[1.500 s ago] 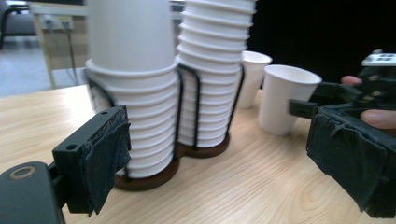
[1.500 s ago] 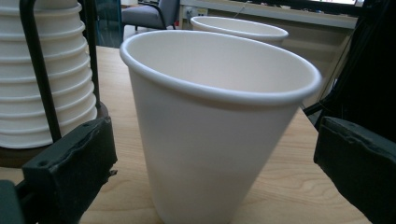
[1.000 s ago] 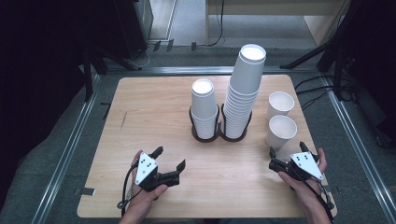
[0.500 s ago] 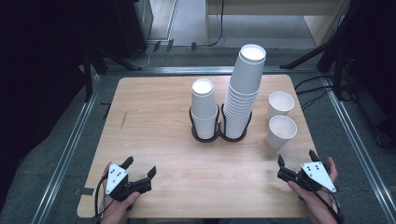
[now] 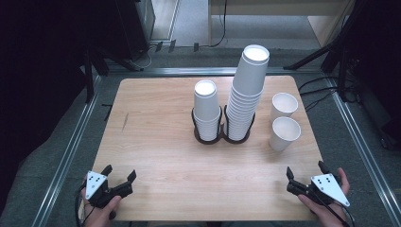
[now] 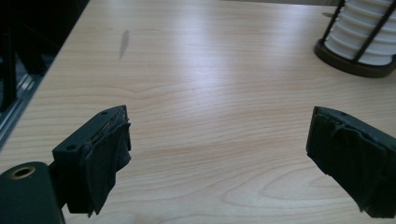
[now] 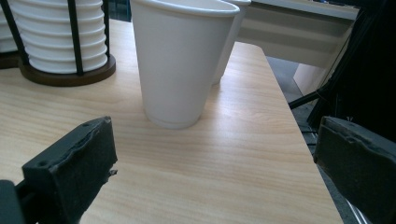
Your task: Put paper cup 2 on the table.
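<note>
Holding my left gripper (image 5: 118, 177) and right gripper (image 5: 305, 174) at near edge of surface (image 5: 156, 118), jaws released, nothing between. Nearest paper cup (image 5: 284, 134) upright ahead of right gripper, second cup (image 5: 283, 107) behind; cup stacks in holder (image 5: 222, 135) beyond.

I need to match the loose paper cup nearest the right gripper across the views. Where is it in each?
High view: nearer loose cup, right of the holder, ahead of the right gripper.
Right gripper view: nearer loose cup, upper centre, large, standing upright beyond the open jaws.
Left gripper view: not in it.
Shared landmark: the dark wire cup holder, upper left in the right gripper view, upper right in the left gripper view.
</note>
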`<state>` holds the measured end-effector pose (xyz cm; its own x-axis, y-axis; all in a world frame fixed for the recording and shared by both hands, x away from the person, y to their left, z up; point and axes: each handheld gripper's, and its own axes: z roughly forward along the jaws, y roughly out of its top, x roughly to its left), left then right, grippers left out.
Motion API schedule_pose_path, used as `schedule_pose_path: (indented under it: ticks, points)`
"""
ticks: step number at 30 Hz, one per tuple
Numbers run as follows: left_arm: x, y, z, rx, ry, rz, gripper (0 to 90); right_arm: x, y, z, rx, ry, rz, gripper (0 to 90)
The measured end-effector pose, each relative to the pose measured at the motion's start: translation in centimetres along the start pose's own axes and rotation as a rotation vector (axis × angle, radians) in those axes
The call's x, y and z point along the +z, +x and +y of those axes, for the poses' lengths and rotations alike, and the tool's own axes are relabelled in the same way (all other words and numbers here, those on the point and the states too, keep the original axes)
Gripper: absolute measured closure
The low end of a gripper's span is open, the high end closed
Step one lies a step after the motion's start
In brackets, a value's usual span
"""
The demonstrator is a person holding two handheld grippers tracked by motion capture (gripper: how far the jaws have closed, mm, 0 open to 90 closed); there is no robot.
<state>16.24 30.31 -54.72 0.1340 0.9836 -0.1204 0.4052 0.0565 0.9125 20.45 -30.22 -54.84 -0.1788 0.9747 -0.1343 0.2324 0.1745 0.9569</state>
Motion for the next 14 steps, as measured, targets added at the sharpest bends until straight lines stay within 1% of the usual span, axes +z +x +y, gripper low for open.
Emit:
schedule_pose_path:
  ticks: [4, 7, 9, 10, 14]
  points:
    - [-0.2, 1.1, -0.3, -0.016, 0.014, 0.03, 6.8, -0.6, -0.3, -0.2, -0.007, 0.009, -0.006, 0.0]
    - [-0.5, 2.0, -0.5, -0.034, 0.021, 0.041, 6.8, -1.1, -0.8, -0.2, 0.008, 0.013, -0.017, 0.0]
    - [-0.5, 2.2, -0.5, -0.045, 0.021, 0.044, 6.8, -1.3, -1.1, -0.2, 0.015, 0.01, -0.023, 0.0]
    - [-0.4, 2.3, -0.5, -0.057, 0.023, 0.047, 6.8, -1.4, -1.2, -0.3, 0.018, 0.01, -0.024, 0.0]
    - [-0.2, 2.2, -0.4, -0.057, 0.035, 0.047, 6.8, -1.2, -0.9, -0.1, 0.024, 0.011, -0.025, 0.0]
